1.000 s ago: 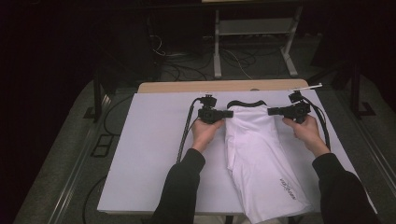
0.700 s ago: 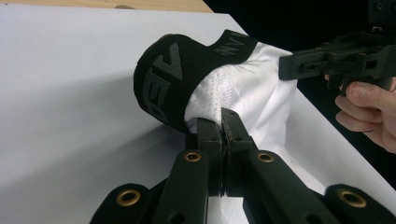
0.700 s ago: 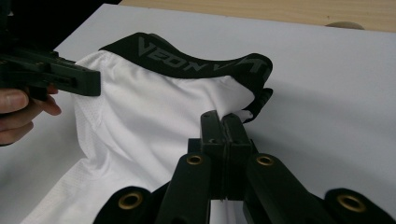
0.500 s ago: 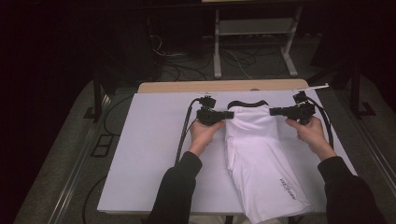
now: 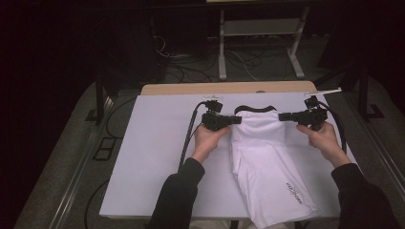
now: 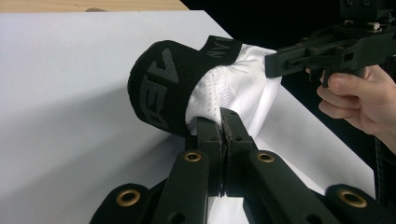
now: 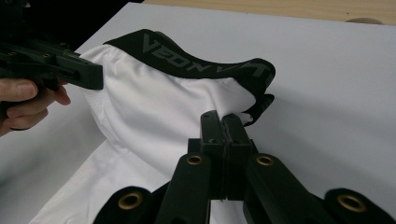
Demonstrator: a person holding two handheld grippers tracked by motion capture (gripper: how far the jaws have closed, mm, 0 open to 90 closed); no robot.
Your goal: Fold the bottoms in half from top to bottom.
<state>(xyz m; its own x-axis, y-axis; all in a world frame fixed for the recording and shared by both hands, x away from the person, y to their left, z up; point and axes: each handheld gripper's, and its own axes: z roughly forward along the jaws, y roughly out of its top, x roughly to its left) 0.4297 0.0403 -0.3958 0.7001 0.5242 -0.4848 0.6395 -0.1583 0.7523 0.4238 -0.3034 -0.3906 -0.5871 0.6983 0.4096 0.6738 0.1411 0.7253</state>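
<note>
Shorts (image 5: 267, 162), white with a black waistband (image 5: 255, 109), lie centre-right in the high view on the table (image 5: 153, 157). Left tongs (image 5: 235, 120) and right tongs (image 5: 282, 116) each pinch fabric just below the waistband's ends. Risk: thin mesh slipping from either pinch; uneven pulling would bunch the waistband or skew the garment.

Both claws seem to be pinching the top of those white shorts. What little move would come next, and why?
Probably lift together: the left gripper and right gripper are each shut on the white shorts just below the black waistband, so raising both should keep it level.
</note>
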